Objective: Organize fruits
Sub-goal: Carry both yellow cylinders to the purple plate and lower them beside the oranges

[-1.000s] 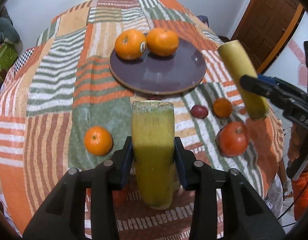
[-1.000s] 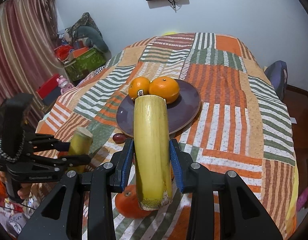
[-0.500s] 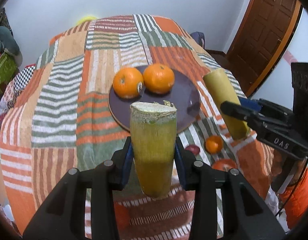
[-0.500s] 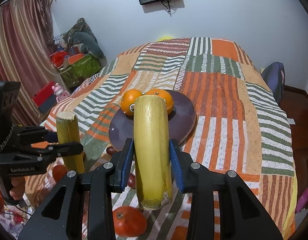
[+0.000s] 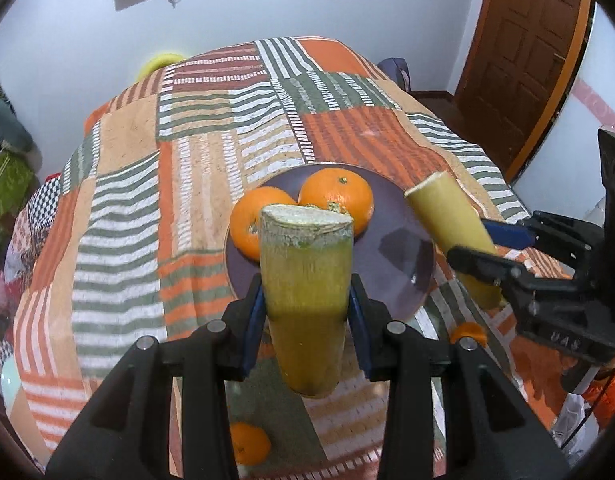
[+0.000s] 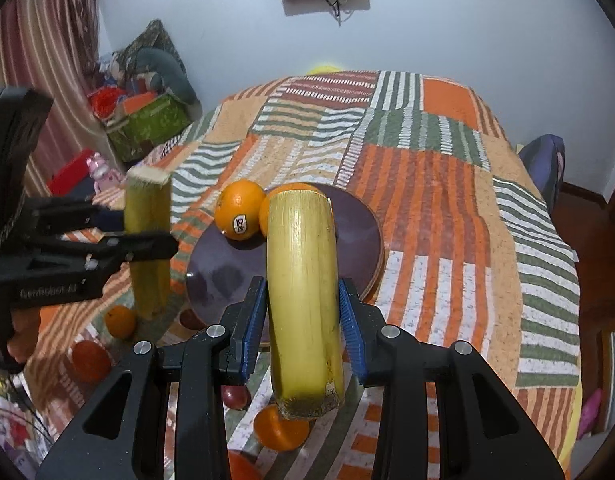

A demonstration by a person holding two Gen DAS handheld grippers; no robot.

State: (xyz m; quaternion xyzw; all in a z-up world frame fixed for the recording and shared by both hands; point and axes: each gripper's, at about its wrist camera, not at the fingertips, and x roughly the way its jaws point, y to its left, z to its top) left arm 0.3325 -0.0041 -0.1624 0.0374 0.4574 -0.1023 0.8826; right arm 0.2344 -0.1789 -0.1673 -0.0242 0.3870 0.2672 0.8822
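Left gripper (image 5: 307,316): blue-padded jaws pinch a greenish-yellow cut cane stalk segment (image 5: 305,300), held upright above the near edge of the round dark purple plate (image 5: 403,256). Pads press on both sides of the stalk at mid-length; cut top is pale and ragged.

Right gripper (image 6: 303,320): jaws clamped on a smoother pale yellow cane stalk segment (image 6: 303,292), also upright, hanging over the near side of the plate. From the left wrist view it sits tilted over the plate's right rim.

Both stalks are off the surface, neither touching the plate.

On the plate, far-left part: two oranges touching each other, a stickered orange (image 6: 240,215) and a plain orange (image 5: 336,196) to its right. Rest of the plate is bare.

Plate lies on a patchwork bedspread of orange, green and white stripes (image 6: 439,200).

Loose fruit on the bedspread, all on the near side of the plate: a small orange mandarin (image 6: 121,322) just off the near-left rim, a red-orange round fruit (image 6: 91,360) nearer still, a dark red plum-like fruit (image 6: 235,396), and another orange fruit (image 6: 281,428) partly hidden under the right-hand stalk.
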